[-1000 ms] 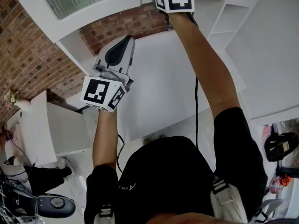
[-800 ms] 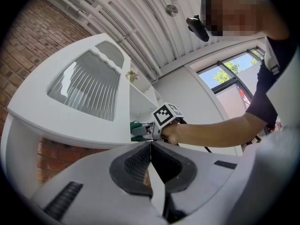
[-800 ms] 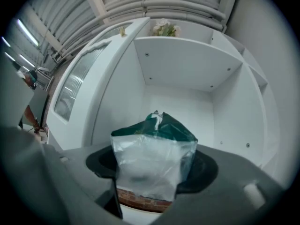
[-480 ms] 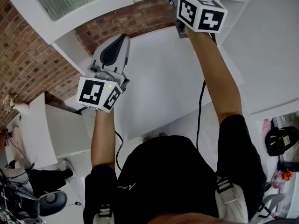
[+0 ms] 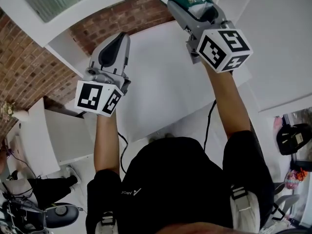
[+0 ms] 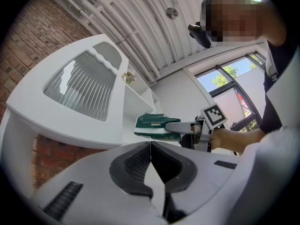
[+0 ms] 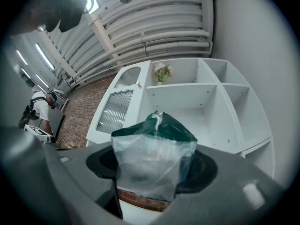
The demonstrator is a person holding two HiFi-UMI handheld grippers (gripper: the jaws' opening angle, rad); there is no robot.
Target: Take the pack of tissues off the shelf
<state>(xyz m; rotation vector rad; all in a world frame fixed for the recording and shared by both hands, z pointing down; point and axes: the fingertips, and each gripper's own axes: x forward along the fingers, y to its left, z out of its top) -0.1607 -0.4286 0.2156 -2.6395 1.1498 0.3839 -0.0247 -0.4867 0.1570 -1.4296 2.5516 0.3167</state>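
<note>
Green pack of tissues (image 7: 152, 158) sits clamped in your right gripper (image 5: 183, 4), clear of the shelf (image 7: 183, 86); next, probably lower it steadily. Your left gripper (image 6: 151, 149) is closed and empty.

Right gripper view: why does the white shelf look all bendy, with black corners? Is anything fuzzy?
Right gripper view: the wide-angle lens bows the shelf and darkens the corners; the pack of tissues, close to the lens, looks soft. Left gripper view: the same dark rim, and the window is bright.
</note>
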